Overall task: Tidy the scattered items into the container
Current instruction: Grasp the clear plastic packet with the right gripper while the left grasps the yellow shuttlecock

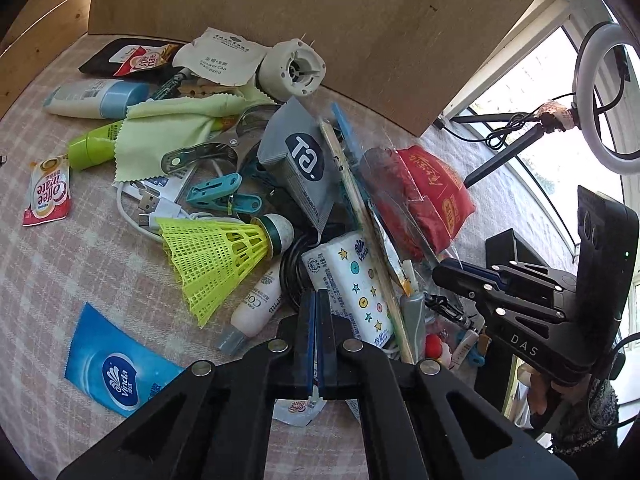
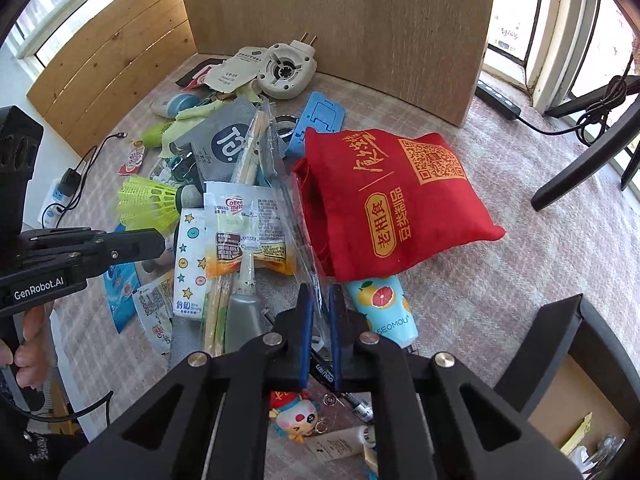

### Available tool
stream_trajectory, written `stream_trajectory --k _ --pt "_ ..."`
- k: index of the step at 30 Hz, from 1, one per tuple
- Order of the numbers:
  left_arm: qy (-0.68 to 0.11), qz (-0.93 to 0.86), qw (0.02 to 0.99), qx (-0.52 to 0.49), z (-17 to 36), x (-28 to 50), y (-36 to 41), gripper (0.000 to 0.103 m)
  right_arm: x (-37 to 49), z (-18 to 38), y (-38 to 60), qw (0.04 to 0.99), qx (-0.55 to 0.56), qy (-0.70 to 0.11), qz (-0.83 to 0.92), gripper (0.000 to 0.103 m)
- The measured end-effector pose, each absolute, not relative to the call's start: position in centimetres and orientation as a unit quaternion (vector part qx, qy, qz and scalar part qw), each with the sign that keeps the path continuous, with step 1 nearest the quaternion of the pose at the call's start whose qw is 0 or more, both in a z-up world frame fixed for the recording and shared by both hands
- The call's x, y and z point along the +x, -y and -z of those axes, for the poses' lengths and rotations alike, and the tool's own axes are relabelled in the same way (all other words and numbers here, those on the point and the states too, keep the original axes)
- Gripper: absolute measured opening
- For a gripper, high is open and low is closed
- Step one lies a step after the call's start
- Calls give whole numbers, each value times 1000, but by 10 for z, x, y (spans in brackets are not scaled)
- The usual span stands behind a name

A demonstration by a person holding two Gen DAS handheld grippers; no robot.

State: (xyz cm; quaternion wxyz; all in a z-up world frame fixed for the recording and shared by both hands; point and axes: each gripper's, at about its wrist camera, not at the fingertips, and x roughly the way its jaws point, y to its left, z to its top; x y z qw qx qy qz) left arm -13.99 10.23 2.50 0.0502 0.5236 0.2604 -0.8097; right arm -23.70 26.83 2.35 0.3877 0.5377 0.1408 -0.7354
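Observation:
A heap of small items lies on a checked cloth (image 1: 52, 272). My left gripper (image 1: 316, 294) is shut, pads together with nothing seen between them, its tips at the left edge of a star-printed tissue pack (image 1: 352, 280). A yellow-green shuttlecock (image 1: 216, 256) lies just left. My right gripper (image 2: 321, 290) is shut on the edge of a clear plastic bag (image 2: 304, 248) that runs up between its blue pads. A red cloth pouch (image 2: 400, 200) lies to the right of that bag, and a grapefruit-print bottle (image 2: 384, 308) sits beside the right finger.
A tall cardboard panel (image 2: 340, 12) stands behind the heap. A black-framed box (image 2: 576, 400) holding a few items is at the lower right of the right wrist view. A dark stand leg (image 2: 588, 160) crosses the right side; a ring light (image 1: 600, 96) stands by the window.

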Motion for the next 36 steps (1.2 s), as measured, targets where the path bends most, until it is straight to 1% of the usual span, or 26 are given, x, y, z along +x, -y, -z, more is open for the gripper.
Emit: stream_trajectory --k 3,8,13,15,16,17,18,19,21,22,23,27,28,29,30,31,32,36 --pt "-265 811 51 520 -29 -139 -100 0 -239 -24 -271 381 540 -132 739 7" --pt "-250 826 64 501 -43 -134 -97 0 -243 -28 -279 377 538 -111 746 6" --pt "-216 838 89 492 -54 -115 -84 0 -240 -36 -282 381 531 -101 750 5" --pt "-201 842 100 491 -54 -107 -78 12 -238 -40 -281 383 526 -103 752 5" --pt "-195 843 108 490 -54 -104 -76 26 -237 -42 -281 385 525 -102 752 5" --pt "-198 842 114 488 -52 -102 -74 31 -236 -44 -281 387 524 -101 752 4" --pt "-209 840 116 487 -50 -100 -71 31 -235 -45 -280 388 523 -100 752 4" --pt "-218 838 118 486 -49 -98 -68 33 -234 -46 -279 388 522 -101 753 4" --pt "-218 840 126 481 -47 -95 -67 36 -233 -48 -278 388 521 -101 754 4" --pt "-212 839 127 485 -45 -96 -69 42 -232 -48 -278 389 520 -102 753 4" --pt "-211 836 126 491 -41 -98 -69 45 -232 -48 -276 389 521 -103 753 4" --pt "-226 828 117 499 -28 -108 -70 42 -230 -47 -275 390 524 -101 751 4" --pt "-229 827 114 500 -25 -111 -70 37 -230 -47 -275 389 524 -100 751 4" --pt "-233 825 111 502 -23 -114 -70 20 -230 -47 -275 388 524 -98 752 4" --pt "-236 822 108 506 -21 -117 -70 9 -230 -48 -276 388 523 -94 753 4" --pt "-241 821 104 507 -21 -118 -70 5 -230 -50 -278 389 524 -87 753 4" --pt "-245 823 98 503 -22 -118 -70 1 -230 -52 -281 389 524 -79 754 4" --pt "-249 834 85 485 -41 -111 -73 0 -230 -65 -298 388 521 -41 759 4"
